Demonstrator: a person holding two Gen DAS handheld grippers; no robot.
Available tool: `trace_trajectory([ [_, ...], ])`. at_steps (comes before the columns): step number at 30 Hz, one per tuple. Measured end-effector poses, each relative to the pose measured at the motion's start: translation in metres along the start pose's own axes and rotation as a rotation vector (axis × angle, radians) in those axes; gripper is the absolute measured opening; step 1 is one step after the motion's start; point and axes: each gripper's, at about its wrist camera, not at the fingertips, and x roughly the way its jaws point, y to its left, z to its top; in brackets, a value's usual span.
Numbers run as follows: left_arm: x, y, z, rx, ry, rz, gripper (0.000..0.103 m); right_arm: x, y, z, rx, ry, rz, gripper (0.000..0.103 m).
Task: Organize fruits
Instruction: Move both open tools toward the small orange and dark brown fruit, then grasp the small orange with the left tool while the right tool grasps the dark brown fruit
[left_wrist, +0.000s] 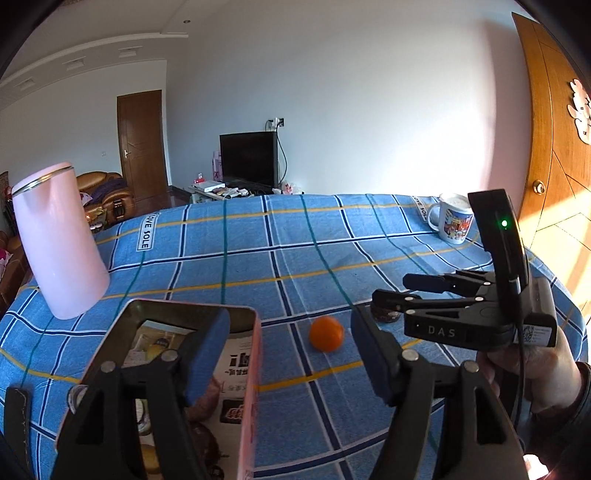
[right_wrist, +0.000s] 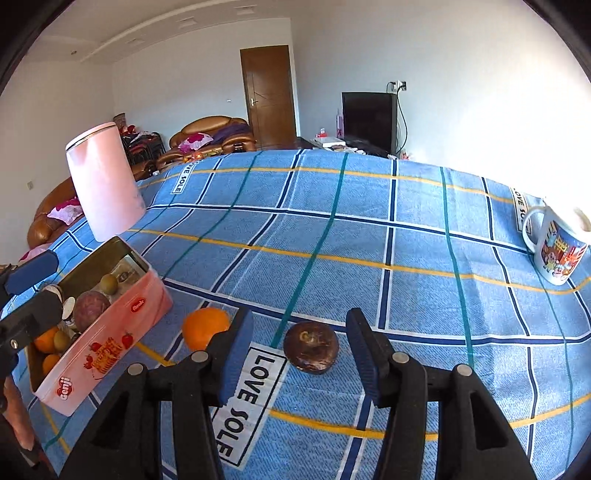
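Observation:
An open pink tin (right_wrist: 110, 343) on the blue checked cloth holds several fruits, among them oranges and a purple one (right_wrist: 90, 308). A loose orange (right_wrist: 205, 326) lies just right of the tin, and a dark brown round fruit (right_wrist: 310, 347) lies right of that. My right gripper (right_wrist: 300, 321) is open, low over the brown fruit, which sits between its jaws untouched. My left gripper (left_wrist: 291, 358) is open and holds nothing; one pad hangs over the tin (left_wrist: 251, 369), the other right of the orange (left_wrist: 326, 333). The left view also shows the right gripper (left_wrist: 390, 287) above the brown fruit (left_wrist: 386, 315).
A tall pink flask (right_wrist: 105, 181) stands behind the tin at the table's left. A printed mug (right_wrist: 557, 251) stands at the far right edge. A person's hand (left_wrist: 535, 369) holds the right gripper. A wooden door (left_wrist: 554, 147) is close on the right.

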Motion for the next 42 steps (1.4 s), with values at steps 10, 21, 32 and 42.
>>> trace_trajectory([
  [10, 0.042, -0.020, -0.004, 0.018, 0.088, 0.008, 0.071, 0.035, -0.014, -0.005, 0.059, 0.159, 0.033, 0.040],
  [21, 0.083, -0.039, -0.006, 0.054, 0.218, -0.021, 0.051, 0.002, -0.032, -0.015, 0.103, 0.060, 0.011, 0.040],
  [32, 0.121, -0.042, -0.006, 0.040, 0.350, -0.019, 0.035, -0.005, -0.035, -0.014, 0.109, 0.030, 0.026, 0.040],
  [42, 0.100, -0.046, 0.000, 0.069, 0.243, -0.015, 0.034, -0.015, -0.030, -0.015, 0.087, -0.035, 0.041, 0.040],
])
